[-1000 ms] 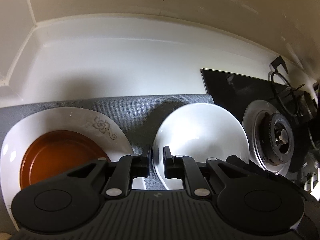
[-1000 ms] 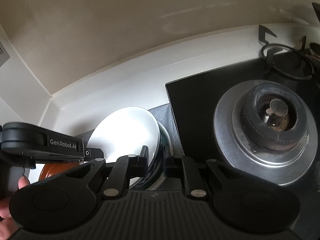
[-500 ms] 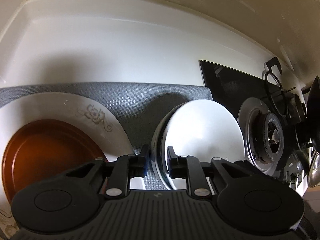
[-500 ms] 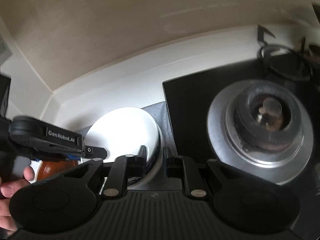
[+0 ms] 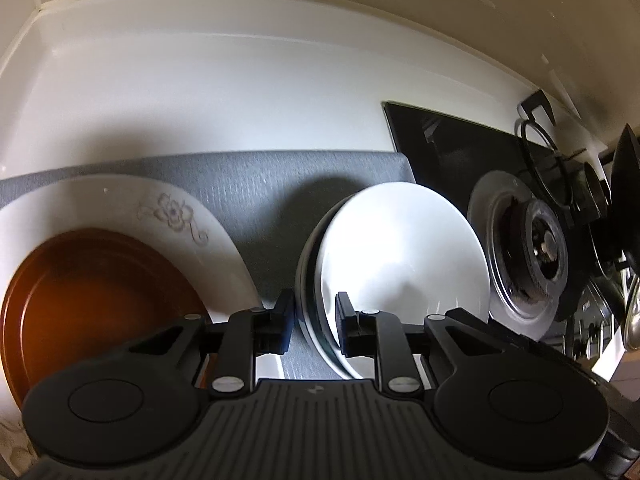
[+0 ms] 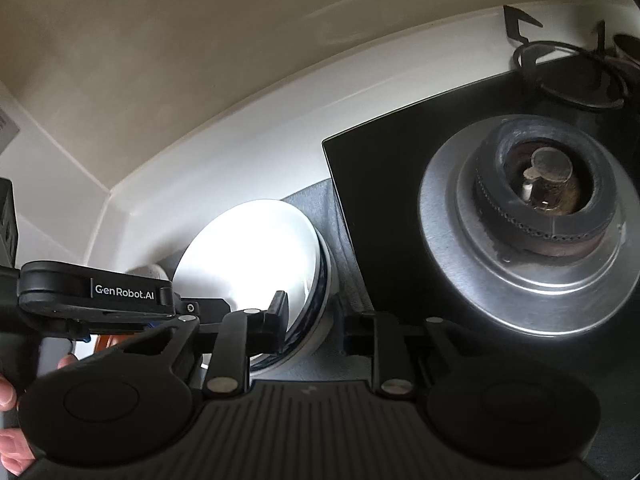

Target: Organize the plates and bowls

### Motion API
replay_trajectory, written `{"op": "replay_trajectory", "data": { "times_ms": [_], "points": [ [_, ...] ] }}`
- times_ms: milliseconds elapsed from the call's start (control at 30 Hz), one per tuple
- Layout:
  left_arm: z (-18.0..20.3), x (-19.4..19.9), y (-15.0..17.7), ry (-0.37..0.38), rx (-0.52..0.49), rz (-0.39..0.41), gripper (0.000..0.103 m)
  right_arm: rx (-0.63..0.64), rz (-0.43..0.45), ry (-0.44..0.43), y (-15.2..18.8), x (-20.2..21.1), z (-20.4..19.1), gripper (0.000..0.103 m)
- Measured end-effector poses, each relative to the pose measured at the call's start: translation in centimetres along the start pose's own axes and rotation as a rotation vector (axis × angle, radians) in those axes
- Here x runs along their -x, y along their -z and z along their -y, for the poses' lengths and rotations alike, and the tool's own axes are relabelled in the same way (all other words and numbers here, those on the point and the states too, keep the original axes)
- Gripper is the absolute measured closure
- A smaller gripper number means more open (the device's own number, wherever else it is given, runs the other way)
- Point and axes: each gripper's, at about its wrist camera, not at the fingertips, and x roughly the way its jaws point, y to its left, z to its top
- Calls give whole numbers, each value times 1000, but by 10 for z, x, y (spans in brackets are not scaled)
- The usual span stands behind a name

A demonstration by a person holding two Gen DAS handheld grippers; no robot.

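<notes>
Left wrist view: a white countertop [image 5: 200, 92] runs to a wall corner, with a grey mat [image 5: 272, 184] laid across it and a black glass hob [image 5: 448, 148] with a steel burner [image 5: 532, 248] to the right. On the mat's left sits a large white flowered plate [image 5: 200, 232] with a brown plate [image 5: 92, 300] stacked inside it. To the right, well apart from those, stand nested white bowls [image 5: 400, 252], near the hob's edge. The left gripper [image 5: 313, 320] straddles the bowls' near rim, one finger outside, one inside; the jaws appear not yet pressed tight. In the right wrist view, the right gripper [image 6: 313, 320] brackets the opposite rim of the same bowls [image 6: 256, 256], also loosely.

The bowls look glazed, so likely stiff, slippery, fairly heavy as a stack, and breakable. The rim is the sensible hold, pinched firmly on both sides and lifted level.
</notes>
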Motion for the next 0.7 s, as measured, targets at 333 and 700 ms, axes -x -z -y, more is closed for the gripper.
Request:
{"op": "replay_trajectory", "data": {
  "times_ms": [333, 700],
  "points": [
    [17, -13, -1, -45, -86, 18, 71, -45, -22, -15, -1, -15, 7, 68],
    [15, 12, 7, -37, -12, 29, 78, -33, 21, -20, -4, 9, 0, 78]
  ]
}}
